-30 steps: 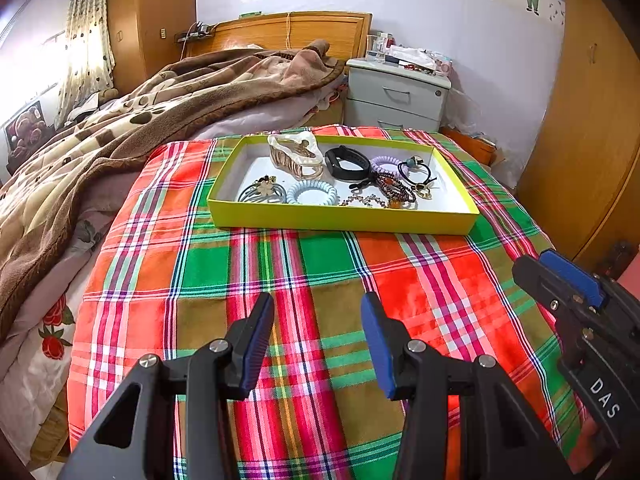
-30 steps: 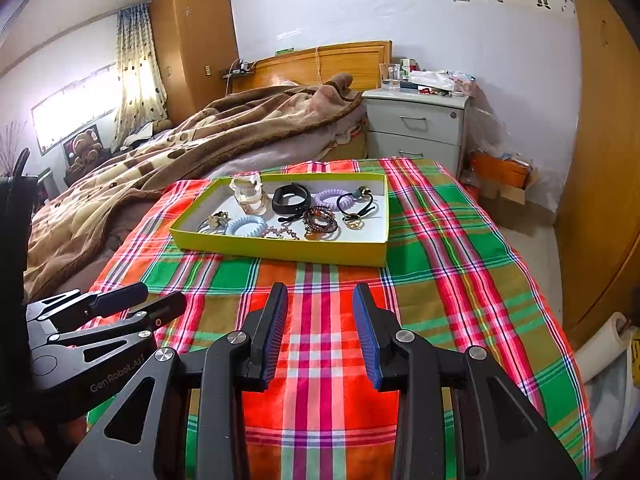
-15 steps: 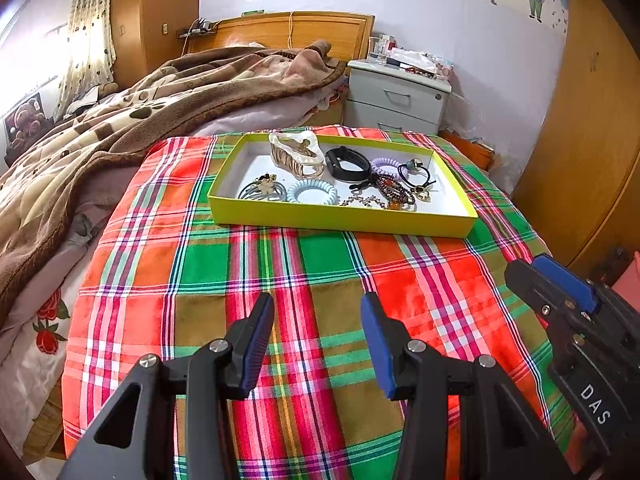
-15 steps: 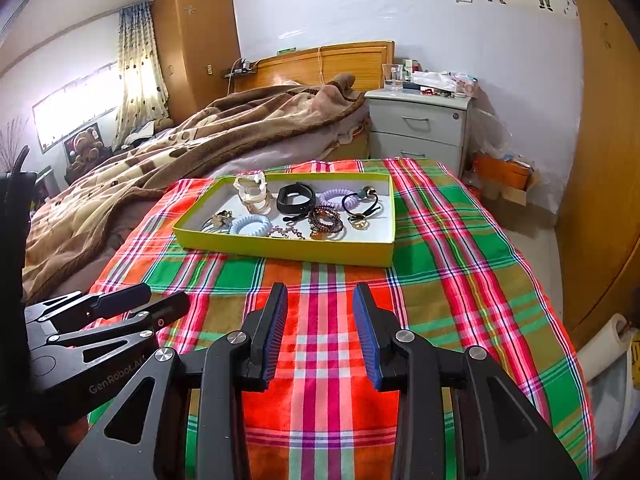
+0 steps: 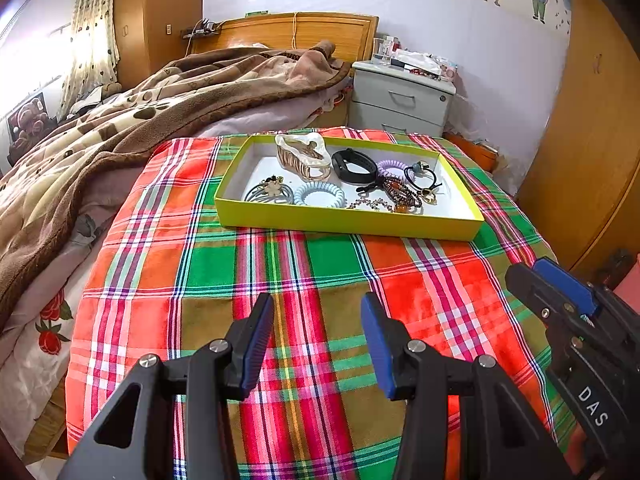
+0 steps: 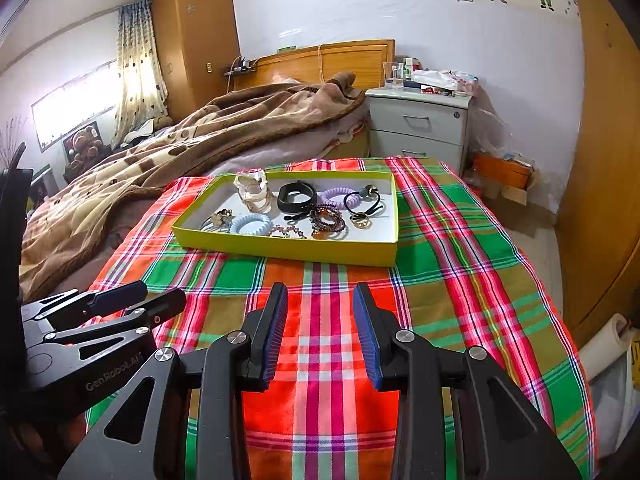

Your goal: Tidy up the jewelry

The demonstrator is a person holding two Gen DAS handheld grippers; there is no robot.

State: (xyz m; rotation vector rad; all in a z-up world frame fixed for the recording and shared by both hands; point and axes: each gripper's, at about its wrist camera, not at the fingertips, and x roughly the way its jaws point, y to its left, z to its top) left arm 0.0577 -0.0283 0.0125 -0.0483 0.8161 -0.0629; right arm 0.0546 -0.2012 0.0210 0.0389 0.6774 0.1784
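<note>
Both tongs are hovering over the near part of the bed, above the plaid cover, well short of the tray. The left tongs are standing wide open and are gripping nothing. The right tongs are likewise gaping and carrying nothing.

The yellow tray is sitting on the plaid cover toward the far edge of the bed, with all the jewelry lying inside it.

Risks:
- The bead bracelets, the black hair ties and the chain are lying touching or overlapping toward the tray's right end. A grip on one is likely dragging a neighbour along.
- The tray is resting on soft bedding; downward pressure is likely tipping or sliding it.
- The gold ring is lying flat and low, so the tongs are likely slipping off it.
- The hair claw is bulky and curved, so a grip is likely twisting it.

Limits of view:
- The near wall of the tray is masking the floor just behind it.
- The small pieces are blurring together; which strands are separate cannot be told.
- The right tongs are cut off at the edge of the left view.
</note>
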